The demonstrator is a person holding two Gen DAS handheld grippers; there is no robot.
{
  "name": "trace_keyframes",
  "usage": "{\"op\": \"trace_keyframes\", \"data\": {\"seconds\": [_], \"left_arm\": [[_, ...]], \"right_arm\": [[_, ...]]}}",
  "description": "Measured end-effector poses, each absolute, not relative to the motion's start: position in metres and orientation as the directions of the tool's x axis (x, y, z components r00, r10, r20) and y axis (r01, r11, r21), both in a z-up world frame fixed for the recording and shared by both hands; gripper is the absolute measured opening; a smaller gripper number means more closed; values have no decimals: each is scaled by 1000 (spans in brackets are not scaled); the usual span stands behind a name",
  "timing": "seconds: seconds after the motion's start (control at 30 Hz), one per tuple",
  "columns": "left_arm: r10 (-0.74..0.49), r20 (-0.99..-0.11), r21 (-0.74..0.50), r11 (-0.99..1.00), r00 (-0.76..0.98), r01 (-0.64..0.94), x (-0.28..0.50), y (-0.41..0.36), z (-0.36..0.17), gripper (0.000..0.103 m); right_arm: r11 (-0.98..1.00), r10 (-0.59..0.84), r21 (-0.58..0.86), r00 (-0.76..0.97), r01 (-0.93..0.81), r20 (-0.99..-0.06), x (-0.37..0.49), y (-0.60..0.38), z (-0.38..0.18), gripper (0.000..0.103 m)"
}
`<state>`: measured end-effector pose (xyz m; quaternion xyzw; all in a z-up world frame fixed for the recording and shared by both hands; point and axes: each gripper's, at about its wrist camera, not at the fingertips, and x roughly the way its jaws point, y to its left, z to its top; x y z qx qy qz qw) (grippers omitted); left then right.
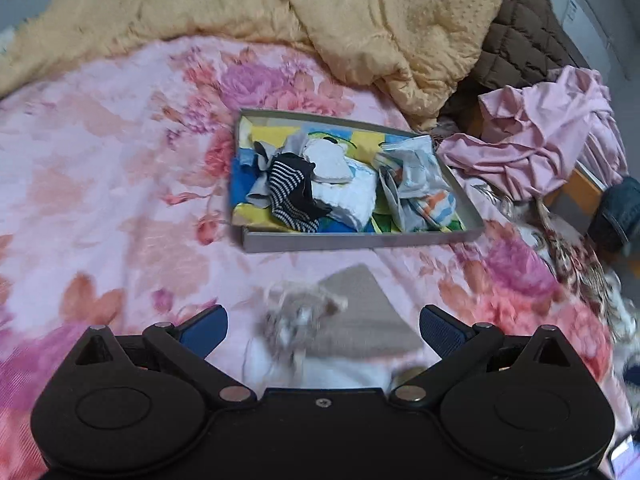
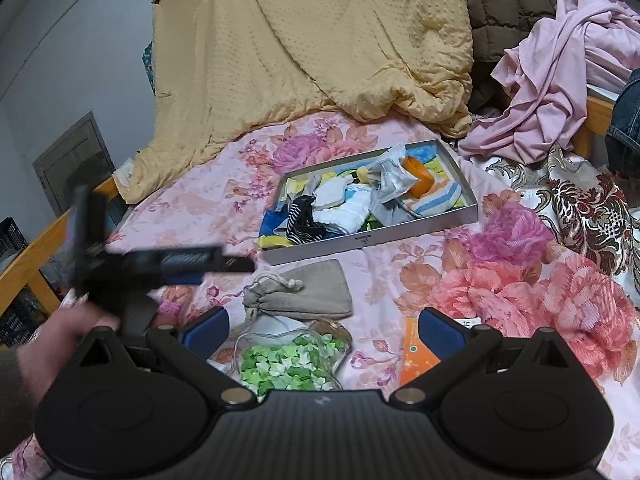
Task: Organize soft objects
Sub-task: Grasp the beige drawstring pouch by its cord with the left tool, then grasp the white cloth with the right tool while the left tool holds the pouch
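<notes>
A shallow grey tray [image 1: 360,240] on the floral bedspread holds several socks and small cloths, among them a black-and-white striped sock [image 1: 290,194]. It also shows in the right wrist view [image 2: 420,226]. A beige drawstring pouch [image 1: 360,312] lies in front of the tray, between the fingers of my open left gripper [image 1: 323,330], blurred. In the right wrist view the pouch [image 2: 304,294] lies beyond my open right gripper [image 2: 323,334], which hovers over a clear bag of green paper stars [image 2: 292,364]. The left gripper [image 2: 160,264] shows blurred at left.
A yellow quilt [image 2: 312,40] is heaped at the back. A pink garment [image 2: 560,64] and a brown quilted jacket [image 1: 520,40] lie at the right. An orange card [image 2: 412,360] lies by the right finger. A wooden bed rail [image 2: 36,256] runs at left.
</notes>
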<state>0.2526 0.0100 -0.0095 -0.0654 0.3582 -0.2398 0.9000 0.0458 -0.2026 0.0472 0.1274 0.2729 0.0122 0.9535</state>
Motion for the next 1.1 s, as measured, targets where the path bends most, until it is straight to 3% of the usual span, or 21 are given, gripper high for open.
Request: {"op": "trace_keyframes", "data": {"seconds": [0.17,0.43,0.5,0.57,0.67,0.87,1.1], "left_arm": [[-454,-683,-195,868,573,456,300,-27,-34,94],[-456,-749,-171,834,481,525,324,-64,-59,79],[-415,-775,-95,823,478,560,321,-76,-65,65],[-399,-779,-51,809,484,585,317,-80,-68,32],[-449,-749,-129,820,487,558,318,-64,-63,15],[-491,-663,-231,853,565,469,309,-21,-40,9],[-452,-539,-364,886,711,287,266,68,-6,9]], "right_arm": [[965,91,256,842,58,-532,50,-205,43,103],[961,87,265,827,76,-555,55,-212,35,103],[960,88,268,825,79,-558,56,-214,34,103],[960,88,269,826,79,-557,58,-215,34,103],[960,90,268,826,77,-556,60,-216,33,103],[967,116,253,828,33,-549,70,-209,36,103],[978,208,121,784,-169,-584,123,-174,36,103]]}}
